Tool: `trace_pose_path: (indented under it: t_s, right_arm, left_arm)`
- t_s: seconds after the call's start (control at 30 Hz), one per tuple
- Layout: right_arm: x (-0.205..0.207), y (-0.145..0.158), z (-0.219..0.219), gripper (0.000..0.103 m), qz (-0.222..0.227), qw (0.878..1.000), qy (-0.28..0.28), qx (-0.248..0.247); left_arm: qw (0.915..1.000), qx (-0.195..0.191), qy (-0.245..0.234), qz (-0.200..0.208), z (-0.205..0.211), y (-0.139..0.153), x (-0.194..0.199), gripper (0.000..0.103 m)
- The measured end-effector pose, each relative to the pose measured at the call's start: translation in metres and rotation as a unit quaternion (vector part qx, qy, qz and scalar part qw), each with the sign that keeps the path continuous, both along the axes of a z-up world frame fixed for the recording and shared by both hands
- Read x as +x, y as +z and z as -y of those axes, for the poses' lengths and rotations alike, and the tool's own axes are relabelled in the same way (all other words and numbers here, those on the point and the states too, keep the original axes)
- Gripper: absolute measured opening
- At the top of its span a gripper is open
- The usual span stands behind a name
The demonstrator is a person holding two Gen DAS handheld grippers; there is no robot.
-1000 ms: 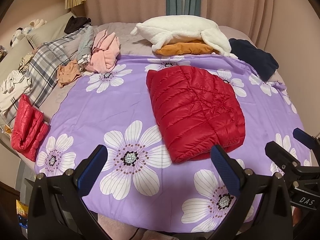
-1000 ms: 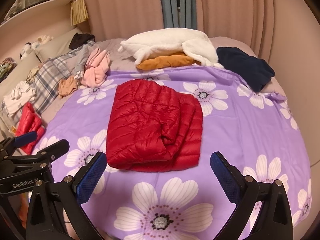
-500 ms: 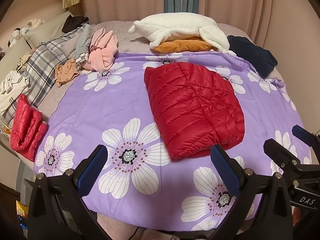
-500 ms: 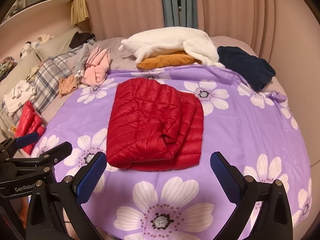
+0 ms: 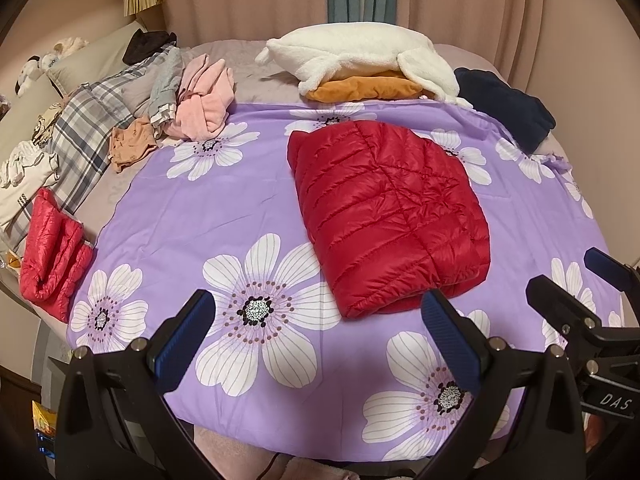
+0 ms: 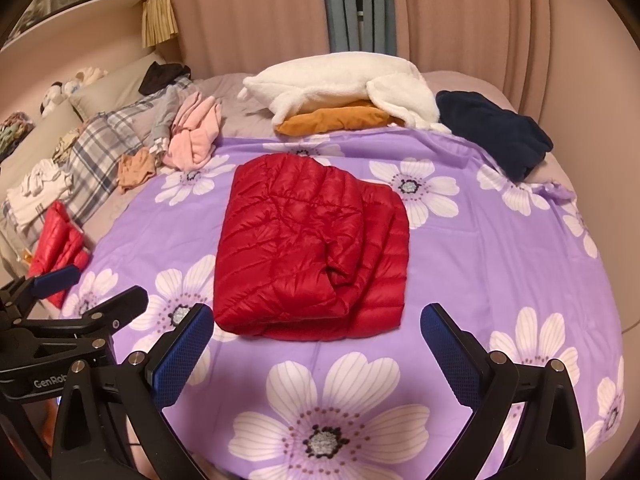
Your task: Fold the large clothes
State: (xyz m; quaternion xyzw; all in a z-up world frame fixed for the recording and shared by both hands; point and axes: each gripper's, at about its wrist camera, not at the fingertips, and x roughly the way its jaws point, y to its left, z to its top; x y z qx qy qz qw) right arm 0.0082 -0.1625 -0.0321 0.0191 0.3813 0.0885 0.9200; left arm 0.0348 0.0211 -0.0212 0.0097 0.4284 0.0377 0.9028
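Note:
A red quilted down jacket [image 5: 390, 216] lies folded into a compact rectangle on the purple flowered sheet [image 5: 208, 216]; it also shows in the right wrist view [image 6: 308, 252]. My left gripper [image 5: 320, 320] is open and empty, held back above the bed's near edge, left of the jacket's near end. My right gripper [image 6: 316, 332] is open and empty, just short of the jacket's near edge. Each gripper shows at the side of the other's view: the right one [image 5: 576, 288] and the left one [image 6: 80, 292].
A second folded red jacket [image 5: 52, 256] lies at the bed's left edge. A white fleece on an orange garment [image 5: 360, 64], a navy garment [image 5: 508, 108], a pink garment [image 5: 204, 100] and plaid cloth [image 5: 84, 128] lie along the back and left. Curtains hang behind.
Both grippers have drawn back slightly and risen a little; the jacket sits a bit farther off in both views. The jacket itself has not moved.

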Motion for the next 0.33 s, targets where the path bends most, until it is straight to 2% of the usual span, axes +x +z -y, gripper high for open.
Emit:
trace_pose_path:
  t_s: [0.33]
  right_arm:
    - [0.0008, -0.0028, -0.0005, 0.102, 0.001, 1.0, 0.002, -0.001]
  left_arm:
    - [1.0, 0.0, -0.003, -0.001, -0.0041, -0.0046, 0.0008, 0.103]
